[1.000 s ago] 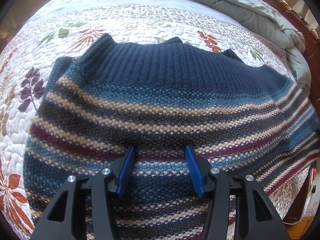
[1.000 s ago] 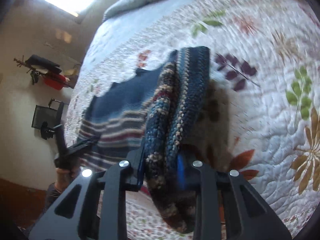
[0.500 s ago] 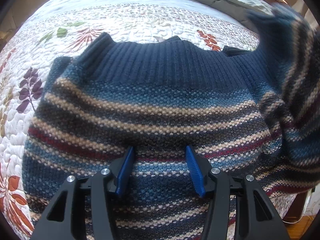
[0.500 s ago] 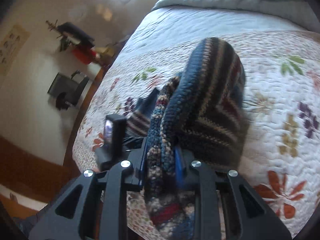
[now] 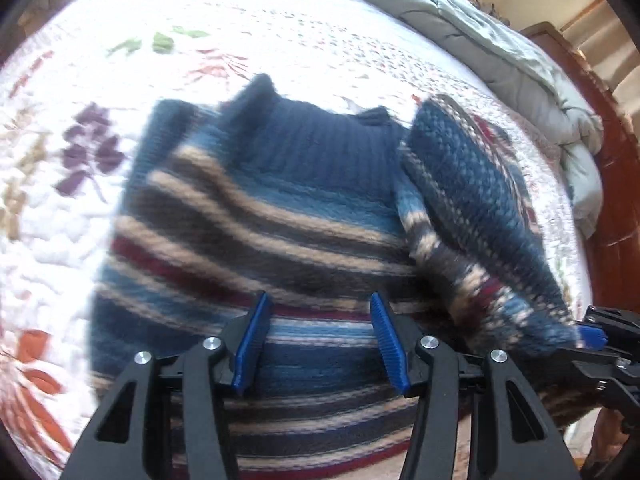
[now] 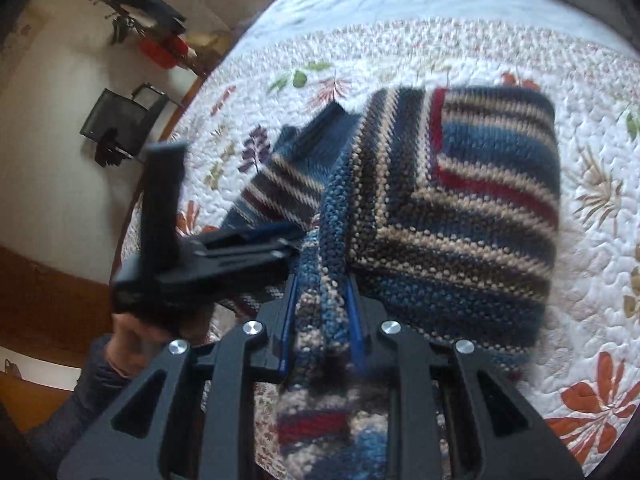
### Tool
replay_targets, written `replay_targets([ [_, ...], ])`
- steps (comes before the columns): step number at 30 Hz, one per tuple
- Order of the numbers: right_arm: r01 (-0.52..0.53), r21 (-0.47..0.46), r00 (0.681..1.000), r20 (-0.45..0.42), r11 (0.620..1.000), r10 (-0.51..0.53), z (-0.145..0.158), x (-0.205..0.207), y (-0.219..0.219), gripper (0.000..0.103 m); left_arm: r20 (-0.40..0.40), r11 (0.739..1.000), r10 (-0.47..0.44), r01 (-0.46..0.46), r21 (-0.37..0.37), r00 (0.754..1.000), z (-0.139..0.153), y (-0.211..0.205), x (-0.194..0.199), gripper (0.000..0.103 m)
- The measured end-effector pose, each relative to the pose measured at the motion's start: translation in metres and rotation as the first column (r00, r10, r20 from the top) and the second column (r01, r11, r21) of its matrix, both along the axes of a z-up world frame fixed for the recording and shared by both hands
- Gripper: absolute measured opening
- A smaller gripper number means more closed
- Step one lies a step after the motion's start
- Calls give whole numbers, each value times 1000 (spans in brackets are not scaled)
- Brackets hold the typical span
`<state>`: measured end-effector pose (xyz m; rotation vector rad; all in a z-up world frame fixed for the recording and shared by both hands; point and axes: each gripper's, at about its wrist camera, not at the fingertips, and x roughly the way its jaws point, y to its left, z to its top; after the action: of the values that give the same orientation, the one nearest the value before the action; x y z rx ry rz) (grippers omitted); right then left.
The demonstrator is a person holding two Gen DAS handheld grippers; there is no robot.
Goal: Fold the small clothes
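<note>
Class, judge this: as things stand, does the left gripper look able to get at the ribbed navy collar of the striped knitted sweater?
Probably yes. The left gripper hangs open above the striped knitted sweater, and the ribbed navy collar lies uncovered ahead. The sleeve held by the right gripper sits to one side.

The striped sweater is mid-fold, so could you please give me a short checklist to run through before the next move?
1. Right gripper clamped on the sleeve: ok, knit is pinched between its pads.
2. Left gripper free of fabric: ok, jaws stand open above the sweater, gripping nothing.
3. Sleeve carried over the body: ok, it drapes across the sweater's side.
4. Sweater body lying flat on the quilt: cannot tell, the view is blurred.
5. Grippers clear of each other: cannot tell, they sit close together.
6. Collar unfolded: ok.
</note>
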<state>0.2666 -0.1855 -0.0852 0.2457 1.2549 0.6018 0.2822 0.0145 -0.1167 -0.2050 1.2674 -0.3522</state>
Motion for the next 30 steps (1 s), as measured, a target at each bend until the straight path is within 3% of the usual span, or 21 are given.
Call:
replay_targets([
  [6,-18,-62,999,-32,998,16,-30,-4,19,24,-33,1000,3,-4,-13,999,-5,17,3,43],
  [8,-23,-62,999,-45,998,20,-39,-3,23,28,-50,999,23,-25,-37,998,-4,25,6,43],
  [9,-31,-53,998,-47,998,28,-39,-4,24,35,-52,999,29,-31,-36,998,-2,22,5,44],
  [11,-45,-20,998,-48,999,44,-36,-6,26,40,-45,998,41,-43,-37,998,4,24,3,52],
  [15,-56,76,997,-41,996,59,-14,-21,16,42,0,998,54,-54,-16,999,23,25,-3,57],
  [20,5,68,999,39,998,-7,21,-34,-19,42,12,993,-1,3,-117,1000,49,1,-7,57],
  [23,62,58,996,62,996,-66,28,-40,-51,43,-1,992,-31,31,-120,1000,50,-17,-6,58],
  [27,111,88,992,45,990,-115,25,-47,-83,43,-42,999,-26,24,-47,999,34,-39,2,59],
  [30,116,75,992,48,990,-119,18,-51,-92,43,-49,998,-11,8,-65,999,30,-47,3,54],
])
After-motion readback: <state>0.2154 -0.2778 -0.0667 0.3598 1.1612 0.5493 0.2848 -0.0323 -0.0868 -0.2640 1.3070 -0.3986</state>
